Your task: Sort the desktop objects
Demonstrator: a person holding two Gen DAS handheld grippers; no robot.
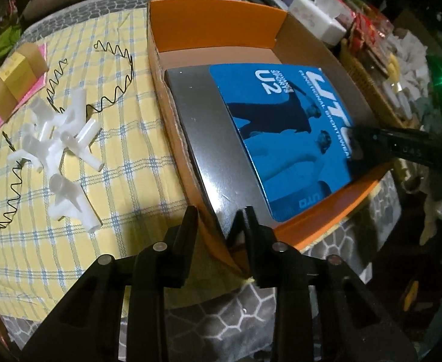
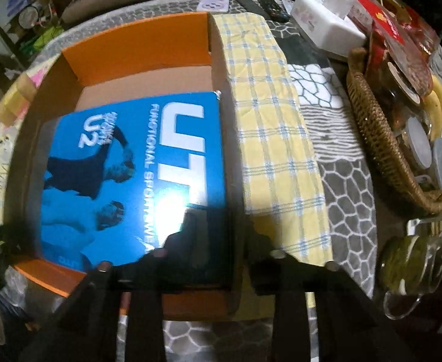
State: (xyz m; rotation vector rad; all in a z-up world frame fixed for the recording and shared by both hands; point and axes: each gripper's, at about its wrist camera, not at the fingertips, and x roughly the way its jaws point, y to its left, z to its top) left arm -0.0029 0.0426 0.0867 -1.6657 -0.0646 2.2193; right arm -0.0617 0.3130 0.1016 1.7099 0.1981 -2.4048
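Tabletop (image 1: 70, 181): being covered by a yellow checked cloth (image 2: 269, 138) over grey patterned matting; cluttered, dim room. Orange box (image 1: 212, 24): being occupied by a blue-and-silver package (image 1: 281, 138), flat, long axis running near to far. Left tongs (image 1: 218, 214): being held parted over the box's near-left wall, nothing gripped. Right tongs (image 2: 221, 226): parted, empty, straddling the right wall.

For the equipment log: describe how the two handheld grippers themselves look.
Both are matte black plastic. The left gripper has two flat, tapered fingers on angular linkage arms with cut-out slots and round silver pivot pins. The right gripper looks the same build; in the left view its body bears faint embossed digits. No cables or sleeves show.
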